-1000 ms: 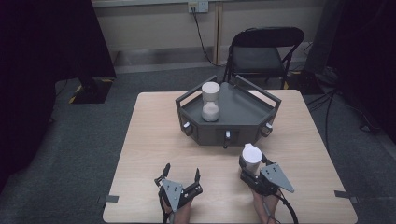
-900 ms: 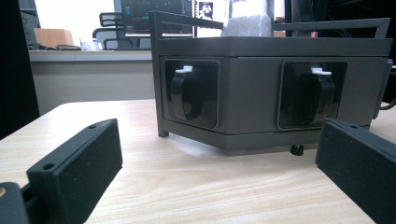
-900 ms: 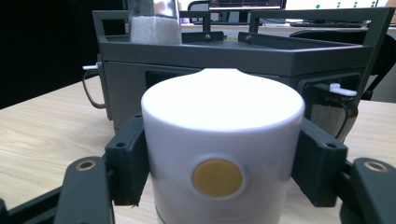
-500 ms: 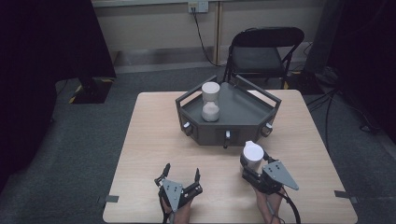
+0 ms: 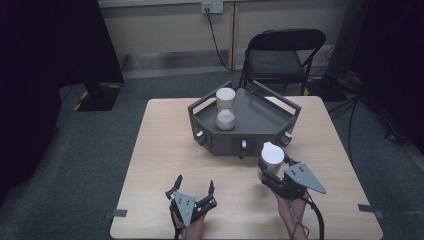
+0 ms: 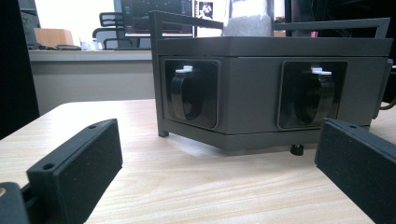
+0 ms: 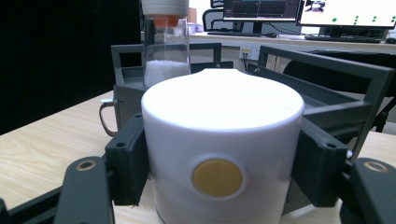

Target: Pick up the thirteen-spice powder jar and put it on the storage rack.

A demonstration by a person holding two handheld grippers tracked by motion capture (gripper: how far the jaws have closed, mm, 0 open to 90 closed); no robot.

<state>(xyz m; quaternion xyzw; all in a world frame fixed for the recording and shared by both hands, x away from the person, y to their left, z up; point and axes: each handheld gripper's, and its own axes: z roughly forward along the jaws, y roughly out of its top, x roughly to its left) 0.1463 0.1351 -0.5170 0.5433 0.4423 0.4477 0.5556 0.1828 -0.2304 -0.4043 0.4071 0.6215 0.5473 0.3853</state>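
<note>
While the right claw [image 5: 267, 172] is clamping a white cup [image 5: 272, 156] between its jaws, the cup is sitting upright just in front of the grey tray [image 5: 260, 117], near the tray's front right corner and seemingly at or just above the tabletop [image 5: 160, 150]; whether its base is touching the wood cannot be told. In the right gripper view the cup [image 7: 222, 149] is showing a round yellow dot on its side, with both black pads pressing against its walls. The left claw [image 5: 194, 188] is resting low near the front edge of the tabletop with its jaws wide apart and nothing between them, and its own view is looking at the tray's front wall [image 6: 261, 93], where two recessed black knobs are sitting. On the tray a jar [image 5: 225, 108] with a pale lid is standing toward the left, holding white grains in its lower part. Judging from this, the grasp on the cup is already secured, but the carrying is hardly begun: the cup is not yet over the tray's rail, and lifting it clear of that rail, setting it down inside and releasing it are all remaining. The left claw is taking no part so far.
</note>
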